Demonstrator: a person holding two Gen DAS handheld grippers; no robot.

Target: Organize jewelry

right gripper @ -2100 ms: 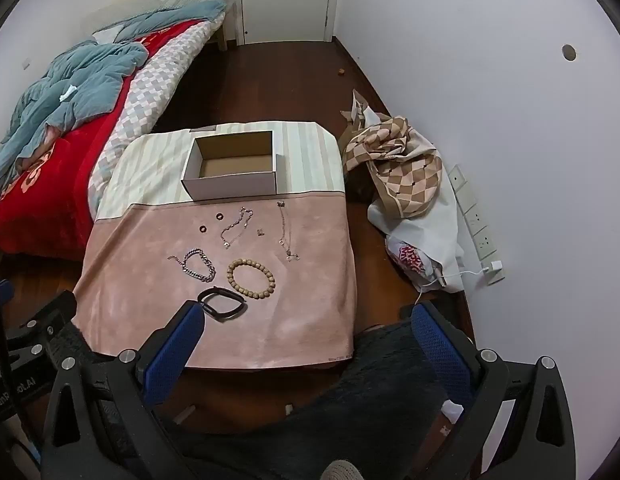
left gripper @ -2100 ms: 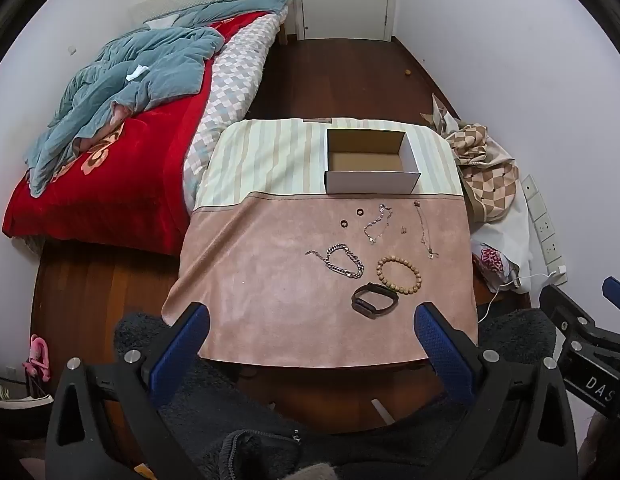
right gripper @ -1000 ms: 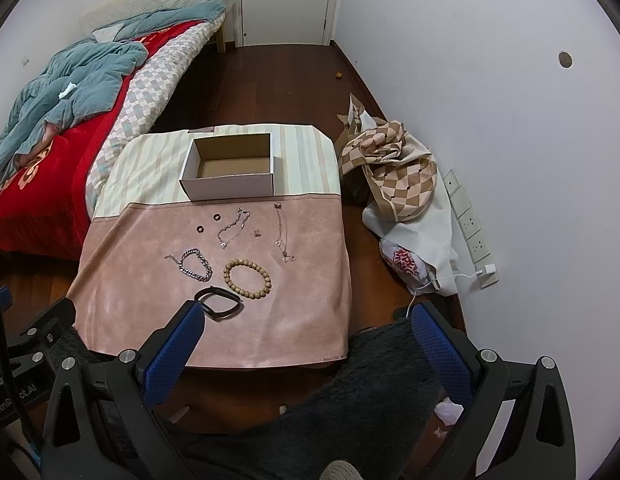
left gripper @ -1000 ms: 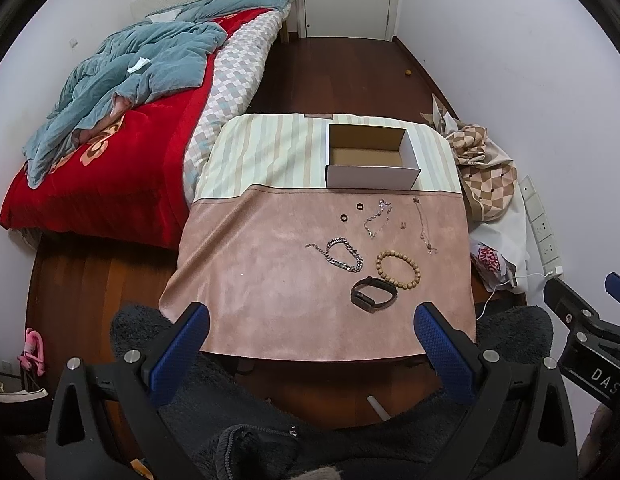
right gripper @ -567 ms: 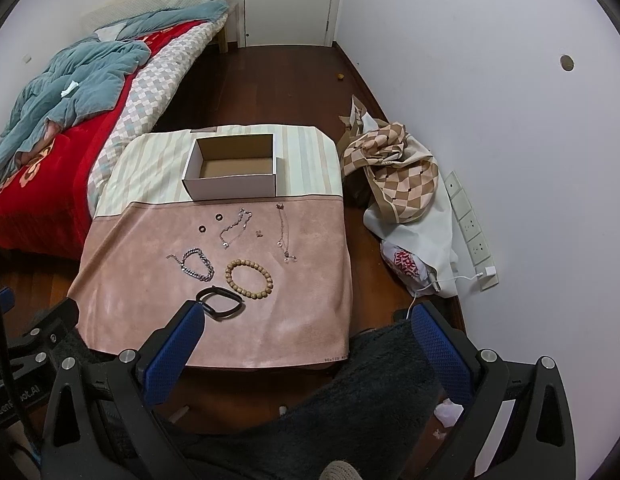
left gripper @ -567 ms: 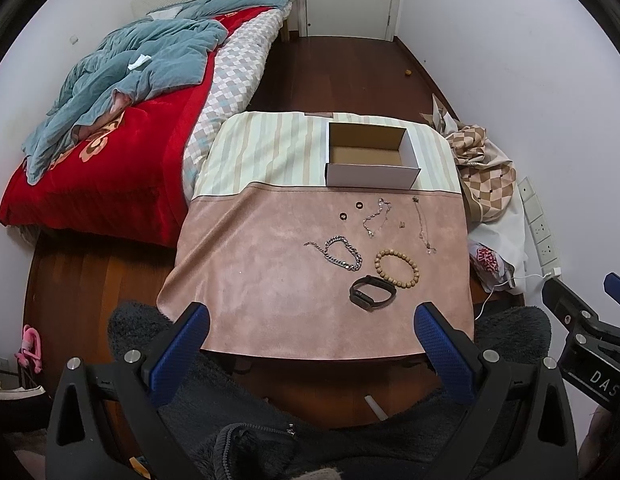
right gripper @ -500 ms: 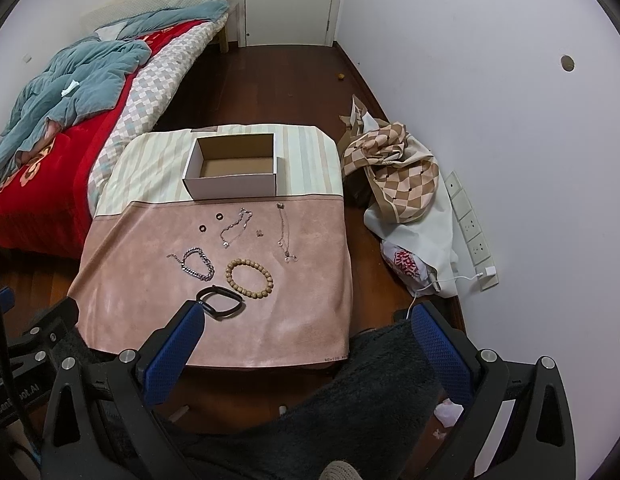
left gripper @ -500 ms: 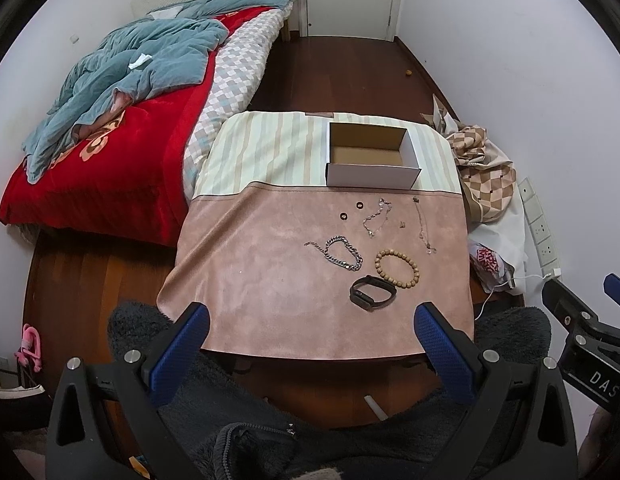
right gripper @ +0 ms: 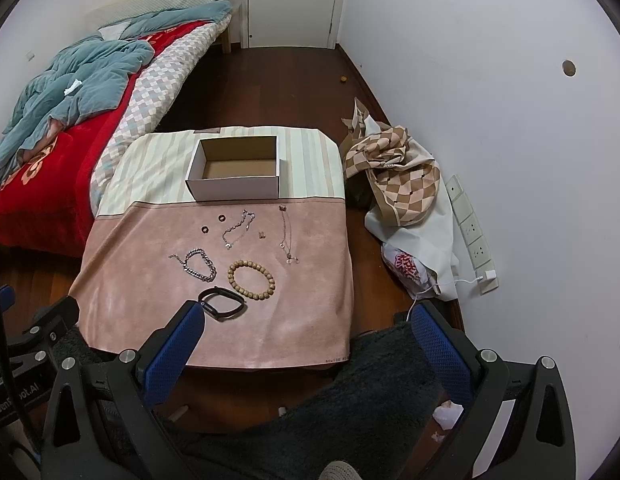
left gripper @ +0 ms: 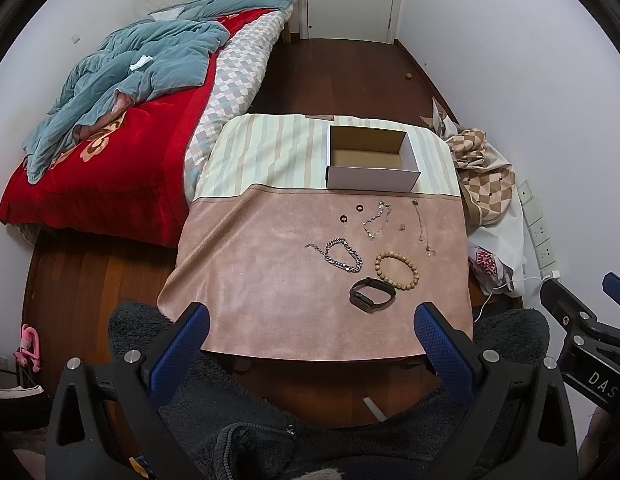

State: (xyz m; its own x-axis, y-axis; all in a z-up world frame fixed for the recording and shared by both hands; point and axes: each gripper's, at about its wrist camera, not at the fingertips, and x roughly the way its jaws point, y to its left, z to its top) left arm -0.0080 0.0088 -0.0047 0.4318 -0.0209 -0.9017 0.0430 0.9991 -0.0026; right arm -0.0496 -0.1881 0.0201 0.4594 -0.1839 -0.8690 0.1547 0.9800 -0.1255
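An empty white cardboard box [left gripper: 372,179] [right gripper: 235,188] stands at the back of a small table covered in pink and striped cloth [left gripper: 249,272] [right gripper: 137,268]. Jewelry lies loose on the pink part: a black band [left gripper: 372,299] [right gripper: 223,303], a wooden bead bracelet [left gripper: 396,266] [right gripper: 251,274], a silver chain bracelet [left gripper: 342,258] [right gripper: 197,266], thin chains [left gripper: 376,220] [right gripper: 287,238] and two small dark rings [left gripper: 351,213] [right gripper: 213,223]. My left gripper [left gripper: 310,338] and right gripper [right gripper: 305,336] both hang open, high above the table's near edge, holding nothing.
A bed with a red blanket and blue quilt [left gripper: 121,92] lies left of the table. A checkered bag [right gripper: 398,176] and wall sockets [right gripper: 472,232] stand to the right. A dark fleece garment [left gripper: 293,412] fills the foreground. Dark wood floor leads to a white door [right gripper: 291,0].
Both views drift only slightly; the table and jewelry shift a little in frame. Both grippers stay open and nothing on the table has moved.
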